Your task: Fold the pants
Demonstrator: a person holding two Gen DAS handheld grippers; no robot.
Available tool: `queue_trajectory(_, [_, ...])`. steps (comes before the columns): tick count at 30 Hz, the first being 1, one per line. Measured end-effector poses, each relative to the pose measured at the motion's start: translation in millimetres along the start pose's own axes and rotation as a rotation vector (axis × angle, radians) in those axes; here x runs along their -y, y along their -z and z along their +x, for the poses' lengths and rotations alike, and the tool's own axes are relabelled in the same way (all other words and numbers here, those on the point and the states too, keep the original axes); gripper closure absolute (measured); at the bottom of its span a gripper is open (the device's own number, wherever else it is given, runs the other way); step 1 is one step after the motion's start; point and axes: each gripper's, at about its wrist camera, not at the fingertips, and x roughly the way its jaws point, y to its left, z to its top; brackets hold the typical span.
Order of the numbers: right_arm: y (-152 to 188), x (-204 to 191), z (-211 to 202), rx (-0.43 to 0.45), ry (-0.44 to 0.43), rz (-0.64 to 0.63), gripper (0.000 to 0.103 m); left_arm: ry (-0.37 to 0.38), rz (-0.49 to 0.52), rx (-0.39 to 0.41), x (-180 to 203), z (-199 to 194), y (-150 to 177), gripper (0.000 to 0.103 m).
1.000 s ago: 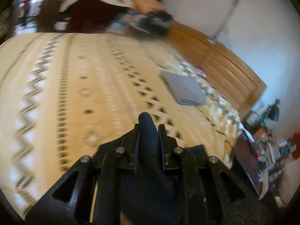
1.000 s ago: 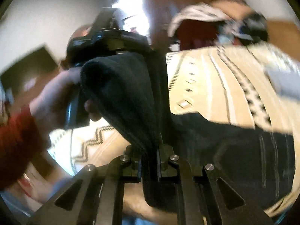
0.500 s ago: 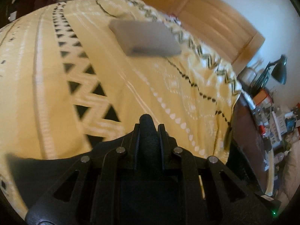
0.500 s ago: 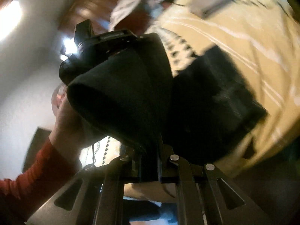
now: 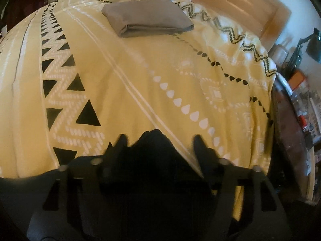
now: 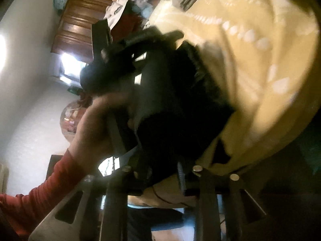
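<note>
The black pants [image 5: 156,146] lie bunched at the near edge of the yellow patterned bed cover [image 5: 140,76]. My left gripper [image 5: 160,140] hovers over them with its jaws opening; the cloth rises between the fingers, and the pads stand clear of it. In the right wrist view the pants [image 6: 180,100] are a dark heap on the bed's edge. My right gripper [image 6: 161,172] has its jaws opening too, with cloth between them and the ribbed right pad [image 6: 181,175] bare. The left gripper [image 6: 160,36], blurred, is held by a hand in a red sleeve [image 6: 40,190].
A folded grey garment [image 5: 148,16] rests further up the bed. A wooden headboard [image 5: 240,6] runs behind it. At the right are a cluttered nightstand [image 5: 297,104] and a desk lamp [image 5: 313,42]. A wooden wardrobe [image 6: 74,30] and a clothes pile [image 6: 124,4] are beyond.
Both grippers came down to the bed's near edge with the black pants. Both were shut on the cloth and now stand parted. The right wrist view has rolled.
</note>
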Motion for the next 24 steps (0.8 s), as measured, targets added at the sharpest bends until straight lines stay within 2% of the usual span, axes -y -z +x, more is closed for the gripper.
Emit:
queue_trajectory(3, [-1, -5, -15, 0.017, 0.001, -0.025, 0.061, 0.005, -0.026, 0.032, -8, -21, 1, 0.031])
queue_trajectory(6, [-10, -12, -14, 0.008, 0.019, -0.073, 0.061, 0.002, -0.057, 0.116, -24, -64, 8, 0.03])
queue_trajectory(8, [-18, -11, -10, 0.002, 0.01, -0.06, 0.061, -0.019, -0.081, 0.157, -37, -87, 17, 0.028])
queue_trajectory(9, [-14, -15, -9, 0.002, 0.017, -0.058, 0.063, -0.042, -0.094, 0.179, -48, -103, 25, 0.028])
queue_trajectory(10, [-15, -14, -7, 0.012, 0.04, -0.057, 0.08, -0.058, -0.103, 0.187, -54, -109, 30, 0.028])
queue_trajectory(14, [-7, -4, -23, 0.054, 0.081, -0.031, 0.085, -0.116, -0.155, 0.205, -91, -139, 63, 0.028])
queue_trajectory(18, [2, 22, -14, 0.031, 0.129, 0.033, 0.086, -0.139, -0.217, 0.185, -114, -143, 94, 0.028])
queue_trajectory(20, [2, 29, -8, 0.015, 0.157, 0.025, 0.086, -0.14, -0.217, 0.176, -113, -145, 104, 0.028])
queue_trajectory(21, [2, 29, -6, -0.014, 0.172, 0.011, 0.084, -0.141, -0.205, 0.172, -111, -147, 109, 0.028])
queue_trajectory(23, [0, 21, -15, -0.023, 0.217, -0.043, 0.072, -0.135, -0.172, 0.167, -103, -153, 121, 0.029])
queue_trajectory(24, [0, 8, -25, 0.0, 0.285, -0.122, 0.067, -0.125, -0.154, 0.167, -97, -156, 127, 0.029])
